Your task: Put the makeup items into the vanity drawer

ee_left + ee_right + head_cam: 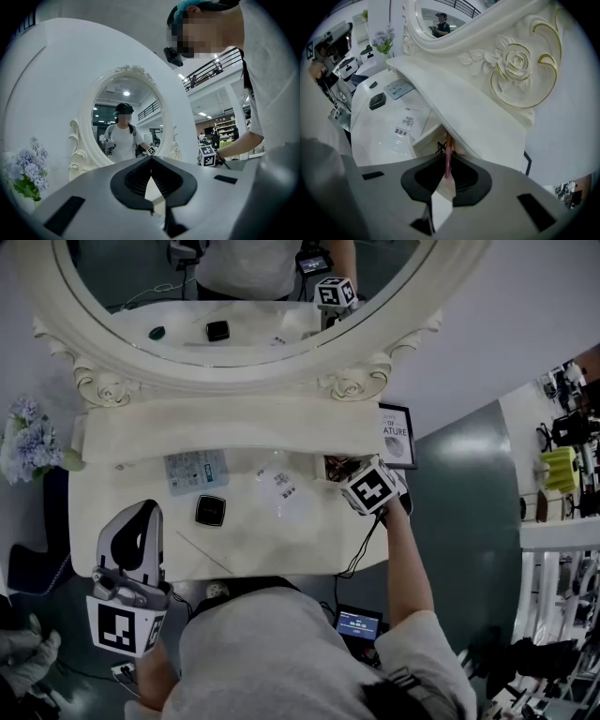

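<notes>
Only the right gripper view shows the right gripper [447, 169] clamping a thin pink stick [448, 151] at the open drawer [423, 137]. The left gripper [151, 163], jaws together and empty, faces the mirror [126, 117].

left gripper [151, 161] grey, black jaws | right gripper [447, 164] alike, marker cube [375, 488] | T-shirt [267, 648] light grey

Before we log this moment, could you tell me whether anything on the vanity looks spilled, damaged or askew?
Nothing stands out. The black compact, blue packet and clear packet lie flat on the vanity top; the right gripper holds a pink stick at the open drawer.
</notes>
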`<state>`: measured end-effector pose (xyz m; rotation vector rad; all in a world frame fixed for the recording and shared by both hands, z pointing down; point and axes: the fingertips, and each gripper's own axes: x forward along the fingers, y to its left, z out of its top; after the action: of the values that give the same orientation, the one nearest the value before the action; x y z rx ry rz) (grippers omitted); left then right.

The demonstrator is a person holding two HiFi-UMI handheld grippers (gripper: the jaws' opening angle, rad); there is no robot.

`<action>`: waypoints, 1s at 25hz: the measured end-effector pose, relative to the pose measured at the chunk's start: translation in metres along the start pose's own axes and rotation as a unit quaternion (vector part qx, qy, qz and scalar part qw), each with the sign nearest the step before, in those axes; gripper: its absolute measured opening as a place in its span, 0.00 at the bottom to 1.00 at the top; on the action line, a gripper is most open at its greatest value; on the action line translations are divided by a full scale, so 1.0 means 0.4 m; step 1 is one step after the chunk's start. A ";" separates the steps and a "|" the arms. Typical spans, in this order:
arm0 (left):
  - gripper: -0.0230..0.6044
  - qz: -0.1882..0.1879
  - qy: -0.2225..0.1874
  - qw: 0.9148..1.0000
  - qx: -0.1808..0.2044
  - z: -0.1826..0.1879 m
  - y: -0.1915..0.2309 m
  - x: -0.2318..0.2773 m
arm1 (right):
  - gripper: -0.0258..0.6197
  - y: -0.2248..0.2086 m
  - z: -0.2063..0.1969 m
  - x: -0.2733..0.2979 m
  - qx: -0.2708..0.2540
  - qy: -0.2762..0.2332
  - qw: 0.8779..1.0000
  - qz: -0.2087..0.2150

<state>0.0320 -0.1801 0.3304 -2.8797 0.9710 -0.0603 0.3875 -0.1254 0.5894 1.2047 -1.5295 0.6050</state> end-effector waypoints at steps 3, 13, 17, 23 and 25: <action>0.06 0.008 0.002 1.000 0.001 -0.002 0.004 -0.010 | 0.12 -0.005 -0.002 0.015 0.018 -0.009 1.000 0.009; 0.06 0.025 0.006 1.000 0.007 0.001 0.012 -0.050 | 0.12 0.002 -0.001 0.034 0.098 -0.041 0.994 0.034; 0.06 0.025 0.003 1.000 0.010 0.006 0.014 -0.065 | 0.12 0.000 -0.004 0.032 0.137 -0.061 0.988 0.037; 0.06 0.019 0.002 1.000 0.012 0.012 0.015 -0.082 | 0.16 0.001 -0.009 0.014 0.183 -0.091 0.978 0.027; 0.06 0.015 0.001 1.000 0.013 0.012 0.015 -0.086 | 0.12 0.004 -0.003 -0.001 0.195 -0.111 0.974 0.018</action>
<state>0.0011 -0.1636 0.3247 -2.8415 1.0045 -0.0726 0.3865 -0.1236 0.5898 1.5883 -1.6687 0.8465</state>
